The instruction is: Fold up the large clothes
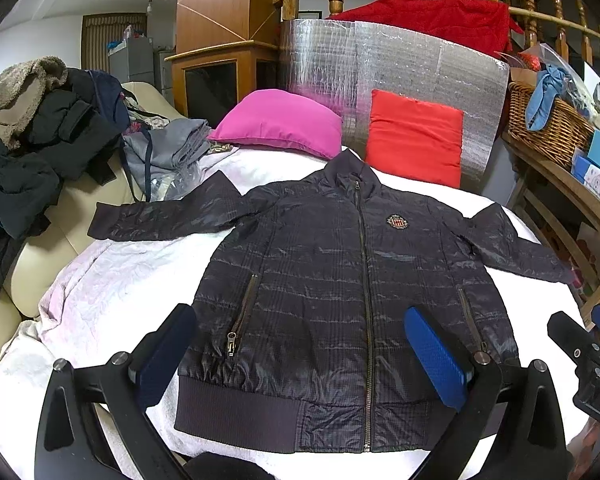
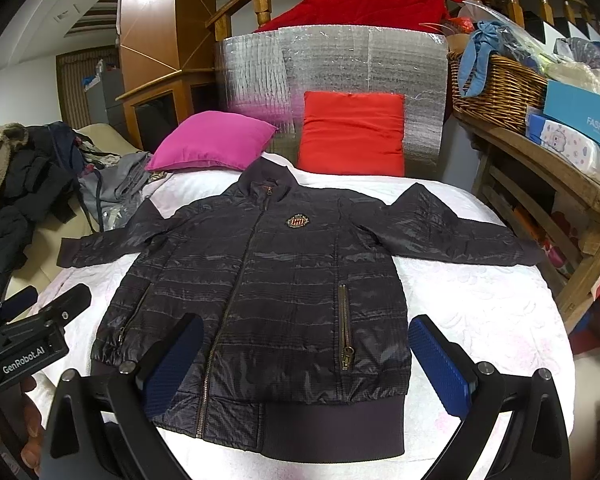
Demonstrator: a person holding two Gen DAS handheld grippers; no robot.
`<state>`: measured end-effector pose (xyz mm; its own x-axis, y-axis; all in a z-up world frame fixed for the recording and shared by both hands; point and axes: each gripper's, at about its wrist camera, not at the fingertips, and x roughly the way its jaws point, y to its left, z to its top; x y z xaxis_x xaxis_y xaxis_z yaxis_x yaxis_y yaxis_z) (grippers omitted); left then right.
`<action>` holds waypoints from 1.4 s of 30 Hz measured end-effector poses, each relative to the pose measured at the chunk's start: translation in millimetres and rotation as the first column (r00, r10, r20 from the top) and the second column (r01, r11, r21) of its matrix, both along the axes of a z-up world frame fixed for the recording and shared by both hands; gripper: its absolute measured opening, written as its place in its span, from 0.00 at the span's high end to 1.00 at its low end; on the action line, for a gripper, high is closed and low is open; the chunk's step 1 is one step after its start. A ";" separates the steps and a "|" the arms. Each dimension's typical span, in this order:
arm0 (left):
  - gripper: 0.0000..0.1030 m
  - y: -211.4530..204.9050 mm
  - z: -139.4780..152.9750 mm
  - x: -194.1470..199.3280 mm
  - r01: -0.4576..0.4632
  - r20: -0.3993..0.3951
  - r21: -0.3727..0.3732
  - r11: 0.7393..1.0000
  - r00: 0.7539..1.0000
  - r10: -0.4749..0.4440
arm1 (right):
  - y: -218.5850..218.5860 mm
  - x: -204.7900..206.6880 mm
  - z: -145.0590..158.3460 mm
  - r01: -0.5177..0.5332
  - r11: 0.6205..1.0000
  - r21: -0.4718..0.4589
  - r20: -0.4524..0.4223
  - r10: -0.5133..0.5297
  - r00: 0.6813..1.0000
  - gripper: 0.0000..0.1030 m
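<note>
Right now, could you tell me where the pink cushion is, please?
The pink cushion lies at the far end of the white bedspread, left of the red cushion and just beyond the jacket collar.

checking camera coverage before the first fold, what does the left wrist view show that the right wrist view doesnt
Only the left wrist view shows the jacket's left sleeve cuff hanging past the bed edge toward the clothes pile, plus the right gripper at its right edge.

Only the right wrist view shows the blue FASHION box clearly and the left gripper at its left edge.

Both show the dark jacket spread flat and zipped, the pink pillow, the red pillow and the wicker basket. Both grippers are open and hold nothing.
</note>
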<state>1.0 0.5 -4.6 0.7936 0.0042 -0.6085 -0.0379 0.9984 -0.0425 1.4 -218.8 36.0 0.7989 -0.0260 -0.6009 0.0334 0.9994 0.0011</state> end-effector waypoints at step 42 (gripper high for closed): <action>0.00 6.7 -34.8 21.5 -0.002 -0.087 -0.025 1.000 0.996 0.000 | -49.5 12.8 -27.7 0.015 0.989 0.149 -0.060 -0.006 0.998 0.00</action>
